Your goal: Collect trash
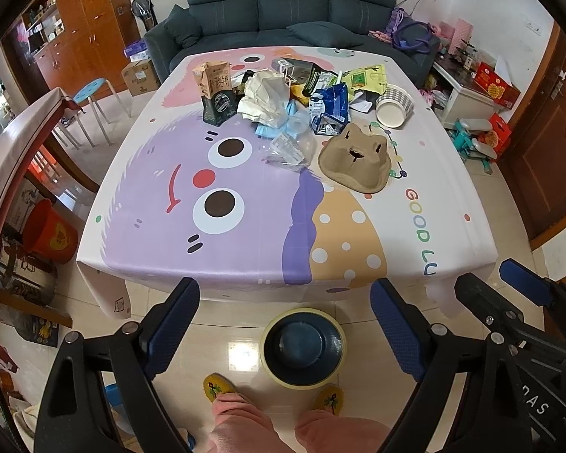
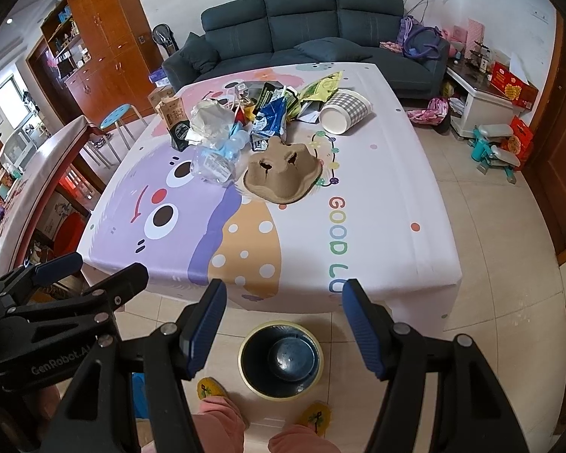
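A heap of trash lies on the far half of the cartoon tablecloth (image 1: 245, 234): a brown milk carton (image 1: 213, 88), crumpled tissue (image 1: 264, 94), a blue face mask (image 1: 283, 122), clear plastic wrap (image 1: 292, 147), a blue bag (image 1: 330, 107), a yellow bag (image 1: 366, 77), a tipped paper cup (image 1: 394, 107) and a pulp cup carrier (image 1: 356, 160). A dark bin with a yellow rim (image 1: 303, 347) (image 2: 281, 358) stands on the floor at the table's near edge. My left gripper (image 1: 285, 287) and right gripper (image 2: 285, 287) hang open and empty over the bin, well short of the heap.
A person's pink trouser legs (image 1: 245, 422) and yellow slippers (image 1: 217, 385) stand beside the bin. A dark sofa (image 1: 294, 3) sits behind the table. A blue stool (image 1: 90, 90), a red bucket (image 1: 49, 234) and a second table (image 1: 15, 143) are on the left; boxes and toys (image 1: 486, 136) on the right.
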A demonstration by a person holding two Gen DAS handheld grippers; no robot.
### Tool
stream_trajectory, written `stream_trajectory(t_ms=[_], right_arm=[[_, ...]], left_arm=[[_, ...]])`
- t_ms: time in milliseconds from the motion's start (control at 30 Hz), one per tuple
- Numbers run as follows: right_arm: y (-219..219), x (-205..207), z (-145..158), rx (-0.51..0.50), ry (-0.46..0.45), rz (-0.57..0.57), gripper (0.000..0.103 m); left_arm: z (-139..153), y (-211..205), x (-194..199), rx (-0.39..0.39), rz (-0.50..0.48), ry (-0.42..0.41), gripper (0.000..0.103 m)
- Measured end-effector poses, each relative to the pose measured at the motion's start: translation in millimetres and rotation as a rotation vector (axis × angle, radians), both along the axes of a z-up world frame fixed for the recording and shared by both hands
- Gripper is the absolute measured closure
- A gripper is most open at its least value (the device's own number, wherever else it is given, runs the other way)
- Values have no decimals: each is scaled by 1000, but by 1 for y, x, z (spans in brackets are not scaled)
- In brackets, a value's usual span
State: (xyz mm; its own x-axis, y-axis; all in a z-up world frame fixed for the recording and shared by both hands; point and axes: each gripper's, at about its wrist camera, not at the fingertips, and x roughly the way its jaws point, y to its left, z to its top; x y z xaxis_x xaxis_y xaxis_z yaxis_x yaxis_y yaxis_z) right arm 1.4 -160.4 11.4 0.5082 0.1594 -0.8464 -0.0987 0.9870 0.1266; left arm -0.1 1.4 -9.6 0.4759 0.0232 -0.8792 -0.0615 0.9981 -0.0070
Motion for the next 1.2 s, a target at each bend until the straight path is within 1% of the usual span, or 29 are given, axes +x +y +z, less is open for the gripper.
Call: stream_trajectory(t_ms=[267,767,1033,1200], right_arm=[[-1,3,1,1,-4,10,38],[-16,6,0,27,-12,39,38],[-20,9,10,58,-35,59,38],[-13,14,15,64,-58,83,38]], left_arm=[[1,-3,-1,4,19,-3,12],[0,-11,-3,17,48,-8,12],[13,-13,-3,45,66,-27,12],[24,-5,-1,56,88,-42,12]])
